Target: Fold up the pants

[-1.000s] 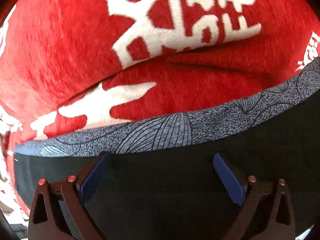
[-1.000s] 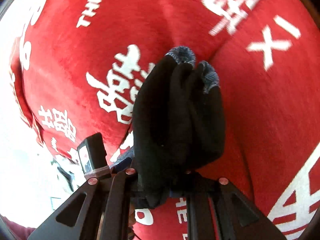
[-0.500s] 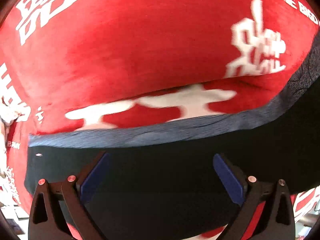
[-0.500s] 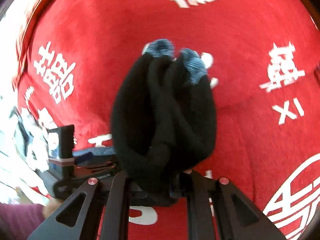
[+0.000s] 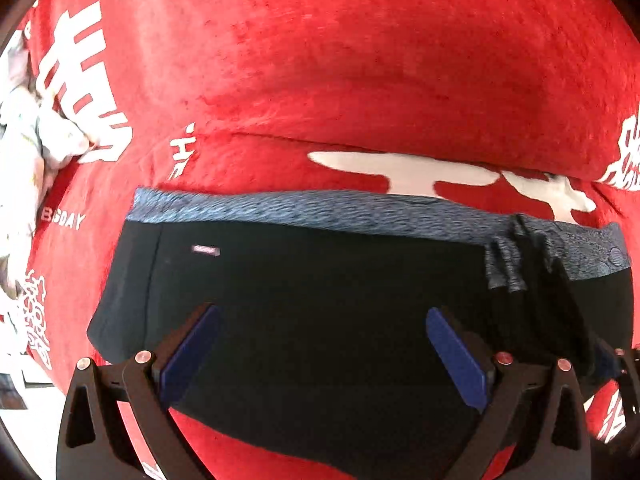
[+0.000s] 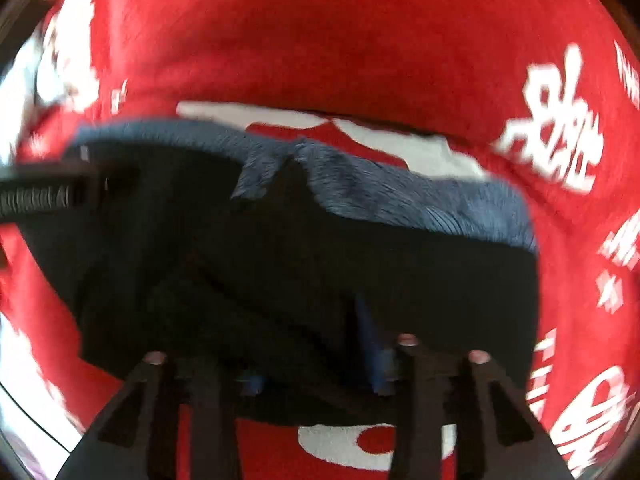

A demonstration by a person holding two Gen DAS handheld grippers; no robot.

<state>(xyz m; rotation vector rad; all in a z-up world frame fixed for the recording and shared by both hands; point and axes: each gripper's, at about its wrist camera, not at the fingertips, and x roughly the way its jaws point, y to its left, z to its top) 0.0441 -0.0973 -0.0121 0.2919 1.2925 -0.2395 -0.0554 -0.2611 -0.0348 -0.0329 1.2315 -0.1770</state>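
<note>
Pants (image 5: 320,300), one black pair, on a red blanket (image 5: 360,60); left tongs (image 5: 320,356) gape empty, right tongs (image 6: 316,364) pinch the fabric.

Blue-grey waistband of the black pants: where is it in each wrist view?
Left wrist: waistband runs as a band across mid-frame, above the open left gripper.
Right wrist: waistband spans upper-middle, blurred.
Shared landmark: white character on red blanket just beyond the band.

Black pants (image 5: 320,300); red blanket (image 5: 360,60)
</note>
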